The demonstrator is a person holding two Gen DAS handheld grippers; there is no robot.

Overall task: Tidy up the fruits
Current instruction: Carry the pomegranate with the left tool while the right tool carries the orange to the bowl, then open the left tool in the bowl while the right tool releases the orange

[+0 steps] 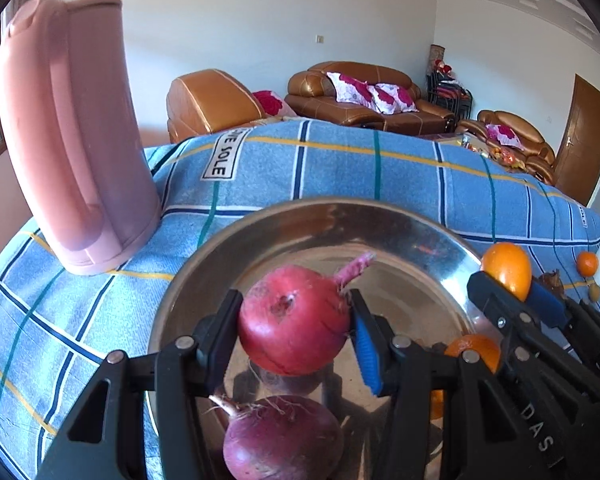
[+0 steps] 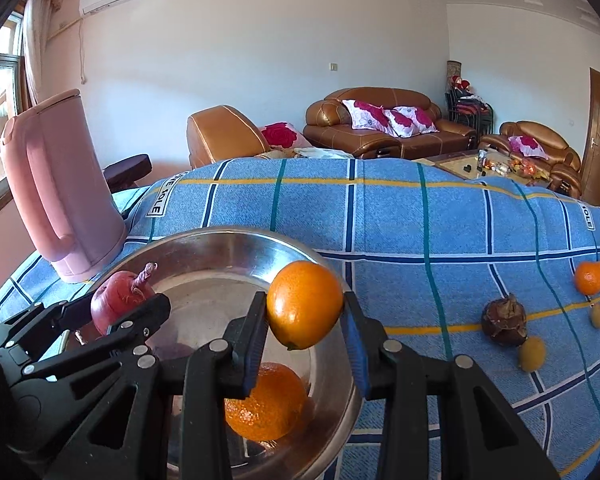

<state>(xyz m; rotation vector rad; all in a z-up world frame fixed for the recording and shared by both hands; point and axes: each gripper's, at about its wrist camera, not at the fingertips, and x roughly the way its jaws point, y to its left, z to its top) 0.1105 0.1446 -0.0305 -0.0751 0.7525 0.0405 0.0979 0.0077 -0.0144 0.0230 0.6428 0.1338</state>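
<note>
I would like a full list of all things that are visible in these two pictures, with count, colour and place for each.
red onion: one, red, held over the metal bowl
purple onion: one, dark purple, inside the bowl
held orange: one, orange, over the bowl's right rim
orange in bowl: one, orange, on the bowl's floor
loose orange: one, orange, on the cloth, far right
small yellow fruits: two, yellow, on the cloth, right
brown bulb: one, dark brown, on the cloth
metal bowl: one, silver, on the cloth
kettle: one, pink, left of the bowl
checked cloth: one, blue
sofas: brown, background
left gripper: fingers on the red onion
right gripper: fingers on the held orange
</note>
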